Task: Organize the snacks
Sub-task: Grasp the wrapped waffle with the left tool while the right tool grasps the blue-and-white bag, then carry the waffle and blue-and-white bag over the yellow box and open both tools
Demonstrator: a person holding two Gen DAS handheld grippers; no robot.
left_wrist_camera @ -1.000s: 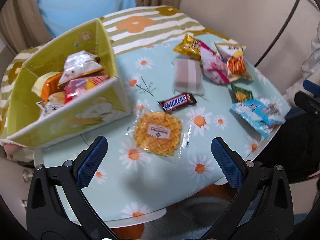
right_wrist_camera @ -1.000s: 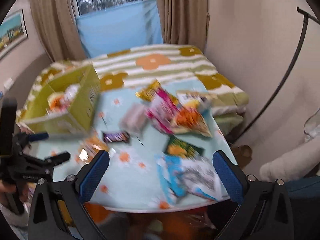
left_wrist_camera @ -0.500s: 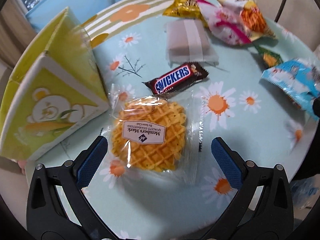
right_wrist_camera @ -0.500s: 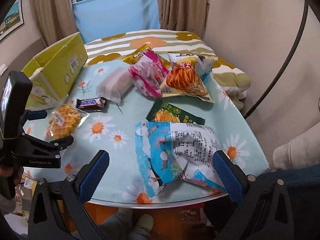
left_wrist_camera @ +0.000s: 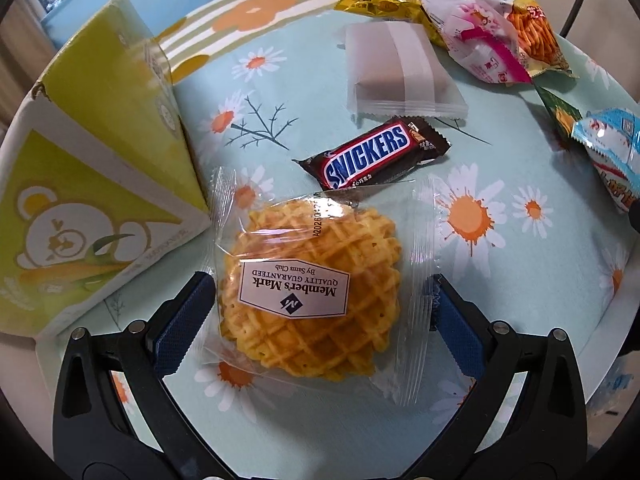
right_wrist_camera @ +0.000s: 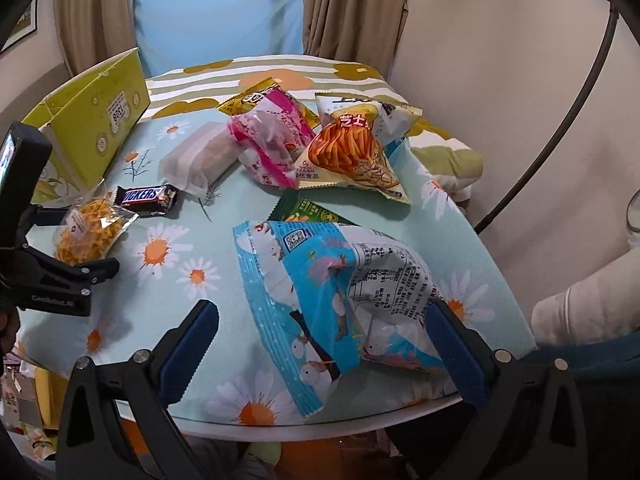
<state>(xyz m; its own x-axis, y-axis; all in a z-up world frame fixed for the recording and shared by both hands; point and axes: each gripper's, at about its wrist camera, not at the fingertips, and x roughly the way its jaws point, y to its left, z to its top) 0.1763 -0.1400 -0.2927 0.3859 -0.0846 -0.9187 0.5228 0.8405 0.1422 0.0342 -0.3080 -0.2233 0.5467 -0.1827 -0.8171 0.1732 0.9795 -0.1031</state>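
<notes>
Near the table's front edge, the left gripper (left_wrist_camera: 320,312) has its fingers spread either side of the wrapped waffle (left_wrist_camera: 310,300); the right gripper (right_wrist_camera: 320,344) likewise brackets the blue snack bag (right_wrist_camera: 336,300). Both are mid-pickup; closing comes next, then carrying to the yellow-green box (left_wrist_camera: 100,184) at the left edge.

Yellow box (left_wrist_camera: 100,184) interior hidden, contents unseen. Blue snack bag (left_wrist_camera: 612,152) cut off at left-wrist frame edge. Green packet (right_wrist_camera: 316,212) mostly covered by blue bag. Bag print too small to read.
</notes>
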